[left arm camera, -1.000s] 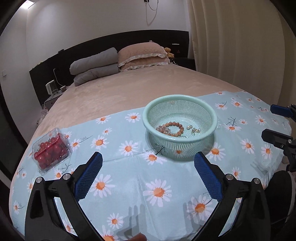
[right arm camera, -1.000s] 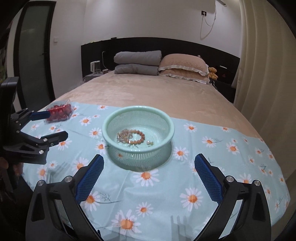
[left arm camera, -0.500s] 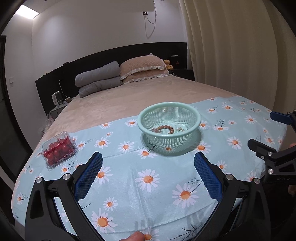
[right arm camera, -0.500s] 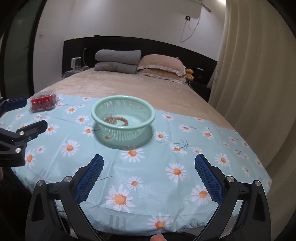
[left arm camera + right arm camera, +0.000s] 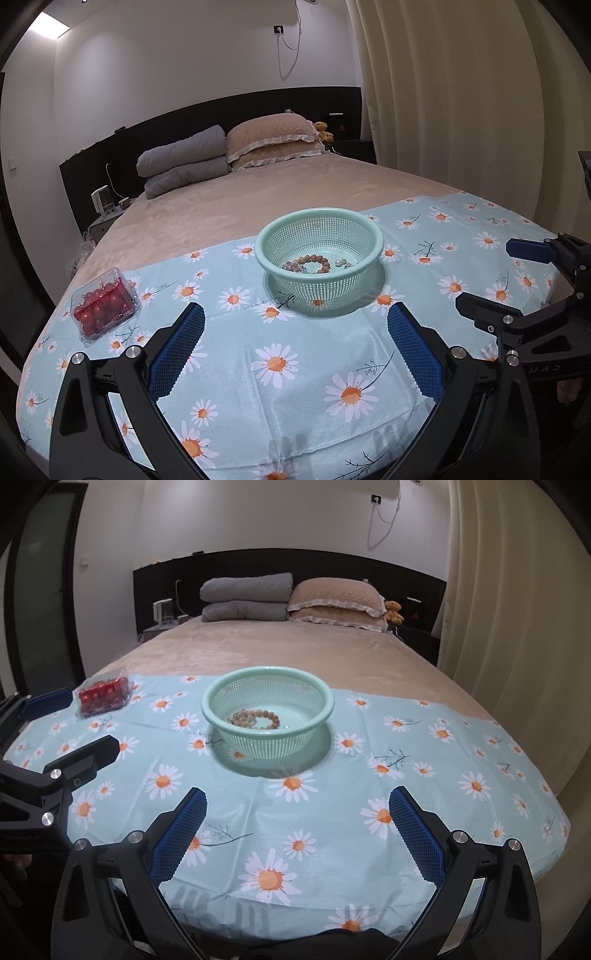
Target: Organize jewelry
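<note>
A mint-green mesh basket (image 5: 269, 258) (image 5: 218, 716) stands on the daisy cloth (image 5: 258, 369) (image 5: 332, 812) on the bed. In it lie a brown bead bracelet (image 5: 314, 262) (image 5: 258, 718) and some smaller pale pieces (image 5: 341, 263). My left gripper (image 5: 295, 347) is open and empty, low over the cloth's front, short of the basket. My right gripper (image 5: 297, 830) is open and empty, likewise in front of the basket. Each gripper shows in the other's view, the right one at the right edge (image 5: 495, 280), the left one at the left edge (image 5: 79, 725).
A clear plastic box of red cherry tomatoes (image 5: 103, 308) (image 5: 103, 694) sits at the cloth's left end. Grey and beige pillows (image 5: 229, 151) lie at the headboard. A curtain (image 5: 461, 110) hangs on the right. The cloth's front edge drops off the bed just below the grippers.
Both grippers have pulled back and up from the basket, so it looks smaller and farther. The jaws have stayed open. The basket and its contents have not moved.
</note>
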Motion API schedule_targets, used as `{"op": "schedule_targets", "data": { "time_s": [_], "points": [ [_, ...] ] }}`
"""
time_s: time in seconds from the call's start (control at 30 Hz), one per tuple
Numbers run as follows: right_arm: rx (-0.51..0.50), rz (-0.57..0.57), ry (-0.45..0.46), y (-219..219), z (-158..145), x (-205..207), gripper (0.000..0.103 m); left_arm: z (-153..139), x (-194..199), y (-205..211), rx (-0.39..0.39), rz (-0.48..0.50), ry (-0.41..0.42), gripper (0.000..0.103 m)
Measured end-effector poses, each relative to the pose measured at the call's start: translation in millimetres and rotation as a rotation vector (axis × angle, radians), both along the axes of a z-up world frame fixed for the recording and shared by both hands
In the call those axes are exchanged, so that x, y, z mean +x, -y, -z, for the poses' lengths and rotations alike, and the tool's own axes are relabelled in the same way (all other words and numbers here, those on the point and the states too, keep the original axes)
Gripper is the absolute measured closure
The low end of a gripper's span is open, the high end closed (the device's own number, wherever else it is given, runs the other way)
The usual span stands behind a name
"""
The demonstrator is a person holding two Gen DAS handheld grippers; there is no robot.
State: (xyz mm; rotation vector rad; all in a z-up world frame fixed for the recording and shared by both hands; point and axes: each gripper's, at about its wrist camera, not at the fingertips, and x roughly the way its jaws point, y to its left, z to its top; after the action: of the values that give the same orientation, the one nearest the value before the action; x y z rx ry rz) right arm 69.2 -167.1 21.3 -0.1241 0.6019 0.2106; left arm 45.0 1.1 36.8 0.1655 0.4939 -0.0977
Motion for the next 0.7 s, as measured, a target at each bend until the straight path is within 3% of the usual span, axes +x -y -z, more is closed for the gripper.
{"op": "schedule_targets", "data": {
  "time_s": [0.23, 0.7],
  "points": [
    [-0.029, 0.000, -0.068, -11, 13, 15, 0.008, 12, 11, -11, -0.035, -0.034, -0.025, 0.006],
    [-0.069, 0.003, -0.084, -22, 22, 21, 0.008, 29, 23, -21, -0.034, -0.059, -0.074, 0.006]
  ]
}}
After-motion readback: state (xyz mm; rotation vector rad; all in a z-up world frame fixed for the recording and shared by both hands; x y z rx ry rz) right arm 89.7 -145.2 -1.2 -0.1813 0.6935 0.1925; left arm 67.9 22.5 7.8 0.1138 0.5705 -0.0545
